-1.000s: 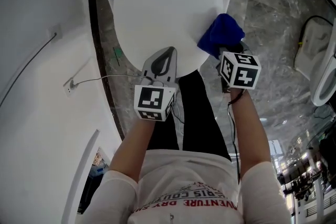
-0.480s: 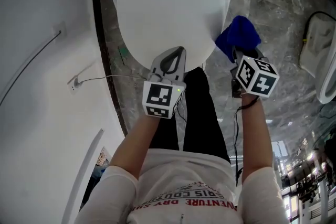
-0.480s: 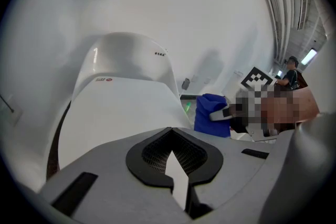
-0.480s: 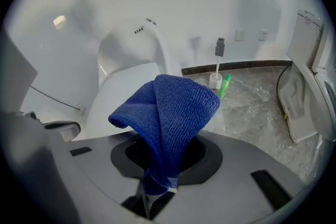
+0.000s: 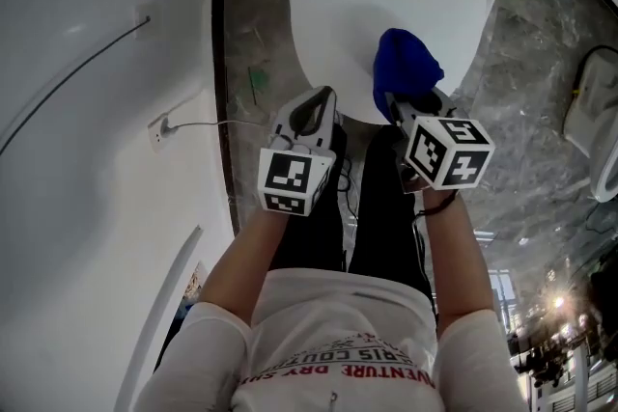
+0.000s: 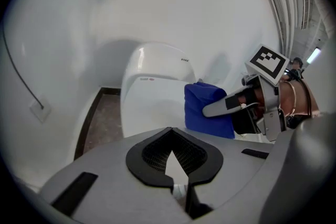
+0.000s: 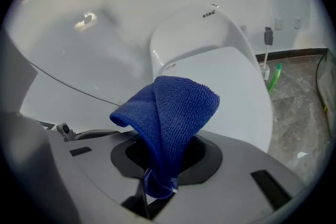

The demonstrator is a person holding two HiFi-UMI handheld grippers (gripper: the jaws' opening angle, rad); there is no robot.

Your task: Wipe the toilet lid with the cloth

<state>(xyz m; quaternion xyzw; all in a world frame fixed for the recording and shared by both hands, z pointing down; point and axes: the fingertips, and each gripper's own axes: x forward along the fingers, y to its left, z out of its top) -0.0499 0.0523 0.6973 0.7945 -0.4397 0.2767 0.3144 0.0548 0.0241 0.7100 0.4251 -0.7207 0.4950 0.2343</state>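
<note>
Jaws of the right gripper (image 7: 157,189) are clamped on the lower end of the blue cloth (image 7: 176,113). The cloth's folded bulk rises out of them and flops forward. Half a second ago the cloth hung past the right edge of the toilet lid (image 5: 372,5), over the marble floor (image 5: 541,121). Now it lies over the lid's front right part, directly ahead of these jaws. From the left gripper view its lower edge looks to be at the lid's surface, but I cannot tell whether it is actually pressing.

On the left gripper (image 5: 307,111) the jaws are together with nothing between them. They are held at the lid's near edge, just left of the jaws that carry the cloth, and have kept much the same place against the lid.

The swing inward most likely means a wiping stroke is starting or coming back, rather than the job being finished. The lid's far end and left side lie beyond and to the left of the cloth, so further passes should sweep that way with the cloth kept flat on the lid.
</note>
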